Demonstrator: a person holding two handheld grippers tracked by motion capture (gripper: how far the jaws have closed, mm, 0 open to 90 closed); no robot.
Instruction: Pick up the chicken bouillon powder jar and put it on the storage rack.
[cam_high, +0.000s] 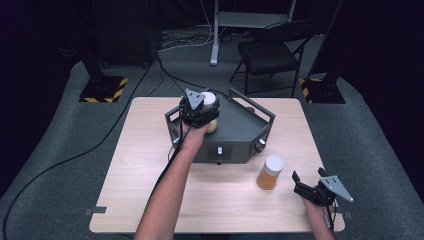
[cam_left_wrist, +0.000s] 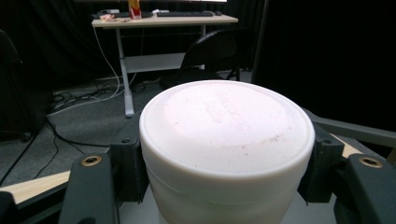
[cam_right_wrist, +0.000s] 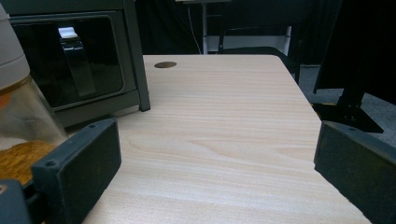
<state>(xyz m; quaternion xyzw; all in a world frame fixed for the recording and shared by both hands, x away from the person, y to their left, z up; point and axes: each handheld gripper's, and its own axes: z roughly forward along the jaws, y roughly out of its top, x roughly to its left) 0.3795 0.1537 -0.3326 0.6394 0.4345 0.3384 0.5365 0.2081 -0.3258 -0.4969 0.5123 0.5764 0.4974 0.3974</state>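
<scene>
Your right gripper (cam_high: 306, 186) rests at the table's (cam_high: 150, 200) near right corner, jaws spread with nothing between them, just beside a white-capped jar (cam_high: 270, 171). Your left gripper (cam_high: 200, 111) sits over the grey appliance (cam_high: 240, 131).

Left gripper view: your jaws clamp a white-lidded container (cam_left_wrist: 227, 140) from both sides.

Right gripper view: both pads (cam_right_wrist: 79, 168) stand apart above bare wood, the jar (cam_right_wrist: 18, 121) at the left edge.

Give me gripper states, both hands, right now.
Left gripper: closed on the white-lidded jar, held over the grey machine.
Right gripper: open, nothing between its jaws, resting near the second jar.
</scene>
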